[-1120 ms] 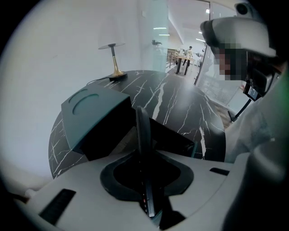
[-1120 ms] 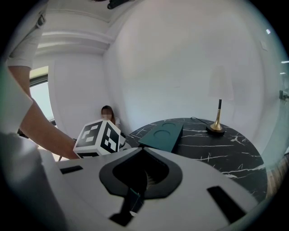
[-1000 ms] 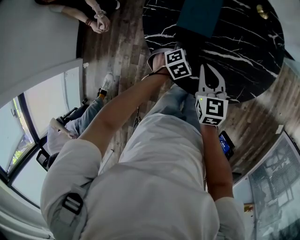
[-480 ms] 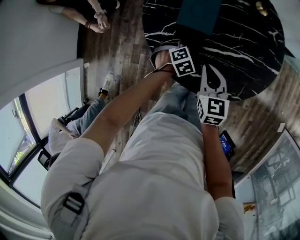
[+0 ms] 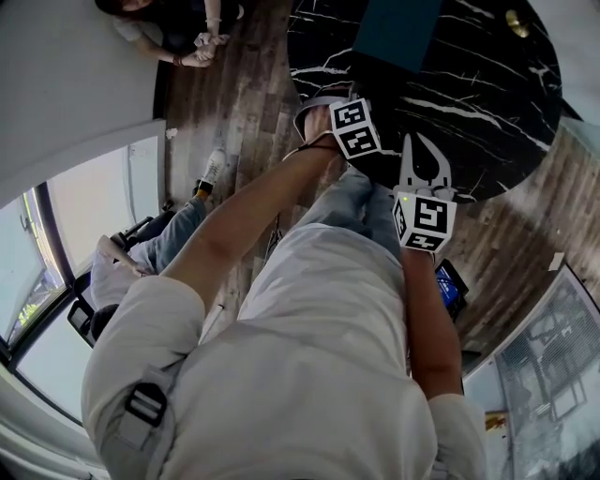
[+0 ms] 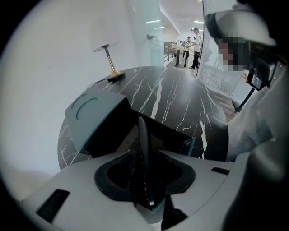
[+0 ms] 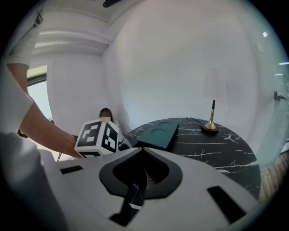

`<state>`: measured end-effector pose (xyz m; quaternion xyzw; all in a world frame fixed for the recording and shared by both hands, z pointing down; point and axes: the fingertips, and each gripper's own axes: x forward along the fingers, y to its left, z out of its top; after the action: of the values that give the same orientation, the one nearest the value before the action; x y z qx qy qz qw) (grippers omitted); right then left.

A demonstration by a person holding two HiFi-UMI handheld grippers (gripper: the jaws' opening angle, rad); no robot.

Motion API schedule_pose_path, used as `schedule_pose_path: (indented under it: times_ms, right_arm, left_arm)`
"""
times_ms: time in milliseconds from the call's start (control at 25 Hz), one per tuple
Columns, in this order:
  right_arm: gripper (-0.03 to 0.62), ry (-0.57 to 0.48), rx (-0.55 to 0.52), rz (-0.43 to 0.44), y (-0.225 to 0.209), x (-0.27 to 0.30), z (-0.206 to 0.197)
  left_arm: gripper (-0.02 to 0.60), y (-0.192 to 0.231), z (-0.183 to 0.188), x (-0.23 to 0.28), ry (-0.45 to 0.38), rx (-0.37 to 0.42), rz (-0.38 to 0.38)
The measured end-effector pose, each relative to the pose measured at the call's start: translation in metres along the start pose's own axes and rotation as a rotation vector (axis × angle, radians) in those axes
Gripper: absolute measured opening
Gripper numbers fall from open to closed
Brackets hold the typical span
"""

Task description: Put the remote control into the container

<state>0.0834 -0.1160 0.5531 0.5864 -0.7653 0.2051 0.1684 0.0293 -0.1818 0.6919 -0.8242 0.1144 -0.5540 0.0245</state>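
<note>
The black remote control (image 6: 142, 135) stands on edge between the jaws of my left gripper (image 6: 145, 155). It hangs over the dark open box of the teal container (image 6: 90, 117), whose lid is tipped up. These jaws are opening, and a dark gap shows beside the remote. In the head view the left gripper (image 5: 356, 129) is at the near side of the container (image 5: 398, 33), and its marker cube hides its jaws. My right gripper (image 5: 417, 141) hovers over the table to the right, shut and empty. In the right gripper view that gripper (image 7: 143, 153) faces the teal lid (image 7: 158, 133).
The round black marble table (image 5: 487, 103) carries a brass lamp base (image 5: 517, 23) at its far edge. A person sits on the wooden floor at the upper left (image 5: 178, 37). A small lit screen (image 5: 448, 286) lies beside my right arm. Windows run along the left.
My left gripper's cube has shifted slightly left and back toward me since half a second ago. The right gripper has barely moved.
</note>
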Motion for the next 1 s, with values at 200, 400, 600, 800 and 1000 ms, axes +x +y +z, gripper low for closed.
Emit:
schedule_pose_path:
  times_ms: [200, 400, 600, 800, 1000]
  right_arm:
    - [0.011, -0.023, -0.010, 0.008, 0.003, -0.015, 0.011]
    - [0.011, -0.072, -0.022, 0.042, 0.013, -0.032, 0.034]
    - [0.011, -0.133, -0.044, 0.086, 0.028, -0.059, 0.071]
    - [0.011, -0.196, -0.042, 0.126, 0.043, -0.092, 0.112]
    - [0.009, -0.272, -0.056, 0.171, 0.059, -0.125, 0.155]
  left_arm:
    - [0.113, -0.005, 0.008, -0.046, -0.088, -0.053, 0.041]
    - [0.112, -0.005, 0.031, -0.116, -0.278, -0.214, 0.068]
    - [0.109, 0.001, 0.061, -0.195, -0.506, -0.375, 0.083]
    - [0.066, -0.001, 0.090, -0.270, -0.694, -0.444, 0.100]
    - [0.014, -0.009, 0.106, -0.325, -0.836, -0.493, 0.095]
